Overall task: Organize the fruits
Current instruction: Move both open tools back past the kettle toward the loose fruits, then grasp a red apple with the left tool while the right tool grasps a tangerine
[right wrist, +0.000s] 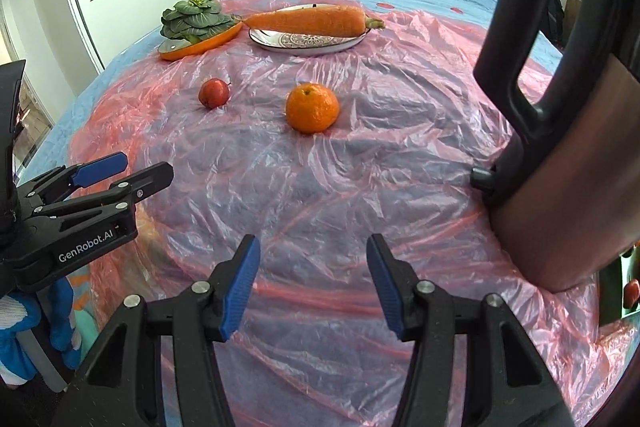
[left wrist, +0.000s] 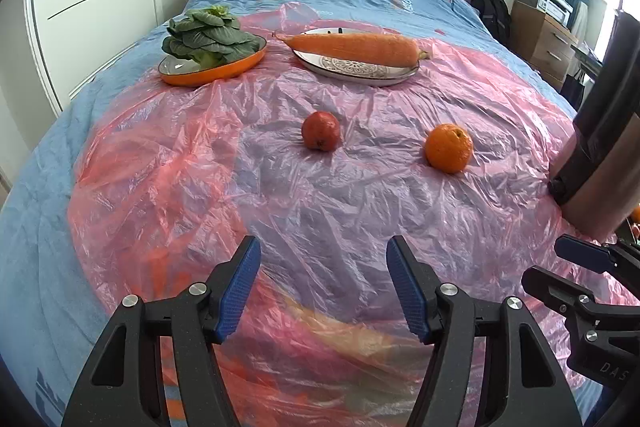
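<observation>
Bed (left wrist: 120,155) under pink plastic sheet (left wrist: 304,203); apple (left wrist: 321,131) left of orange (left wrist: 449,148), well apart. Left tool (left wrist: 323,287) and right tool (right wrist: 312,287) both spread apart, empty, above sheet.

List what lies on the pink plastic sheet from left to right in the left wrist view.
Leafy greens on the orange plate → red apple → orange → brown jug.

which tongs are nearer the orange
Right. The right tongs point almost straight at the orange; the left tongs sit further left, lined up with the red fruit.
</observation>
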The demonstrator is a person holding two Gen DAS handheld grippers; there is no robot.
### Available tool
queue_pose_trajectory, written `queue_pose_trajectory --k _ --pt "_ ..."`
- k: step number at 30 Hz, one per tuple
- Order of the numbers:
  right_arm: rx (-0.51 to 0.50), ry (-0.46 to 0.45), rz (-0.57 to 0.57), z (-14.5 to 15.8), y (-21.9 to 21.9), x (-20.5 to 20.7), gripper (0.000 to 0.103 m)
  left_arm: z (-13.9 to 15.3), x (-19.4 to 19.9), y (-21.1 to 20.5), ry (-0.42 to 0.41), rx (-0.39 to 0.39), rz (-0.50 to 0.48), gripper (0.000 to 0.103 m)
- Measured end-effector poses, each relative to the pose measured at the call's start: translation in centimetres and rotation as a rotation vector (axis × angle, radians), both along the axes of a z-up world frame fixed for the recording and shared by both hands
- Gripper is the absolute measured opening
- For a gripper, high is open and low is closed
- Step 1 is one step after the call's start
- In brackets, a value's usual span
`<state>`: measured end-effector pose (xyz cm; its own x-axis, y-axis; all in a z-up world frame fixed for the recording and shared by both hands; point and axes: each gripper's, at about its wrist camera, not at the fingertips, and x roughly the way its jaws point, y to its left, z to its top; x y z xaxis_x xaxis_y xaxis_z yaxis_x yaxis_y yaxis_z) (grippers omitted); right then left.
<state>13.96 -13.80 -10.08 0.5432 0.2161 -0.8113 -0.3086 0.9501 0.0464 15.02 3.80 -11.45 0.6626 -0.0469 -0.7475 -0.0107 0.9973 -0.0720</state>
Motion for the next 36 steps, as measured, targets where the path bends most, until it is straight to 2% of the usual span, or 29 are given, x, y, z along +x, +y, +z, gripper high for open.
queue_pose_trajectory --k 6,14,17,22,33,34,36 --pt "0.023 -0.031 -0.016 0.0 0.9 3.1 0.078 -0.3 3.1 1.6 -0.011 -0.016 0.037 0.060" --pt "0.048 -0.082 -0.037 0.0 2.1 7.6 0.079 -0.2 8.5 1.9 -0.056 0.001 0.011 0.063" --pt "0.059 -0.091 -0.048 -0.4 2.4 9.0 0.086 -0.9 9.8 2.2 -0.051 -0.014 0.001 0.063" --pt "0.073 -0.094 -0.056 -1.5 2.9 10.7 0.087 -2.3 11.0 2.4 -0.025 -0.033 -0.019 0.063" --pt "0.091 -0.091 -0.059 -3.1 3.2 11.8 0.086 -3.0 11.2 2.1 -0.026 -0.024 -0.038 0.061" --pt "0.089 -0.093 -0.057 -3.2 3.2 11.8 0.085 -3.0 11.0 2.2 -0.027 -0.024 -0.036 0.060" --pt "0.093 -0.096 -0.052 -3.3 3.2 11.8 0.070 -3.1 11.0 2.3 -0.028 -0.025 -0.033 0.056"
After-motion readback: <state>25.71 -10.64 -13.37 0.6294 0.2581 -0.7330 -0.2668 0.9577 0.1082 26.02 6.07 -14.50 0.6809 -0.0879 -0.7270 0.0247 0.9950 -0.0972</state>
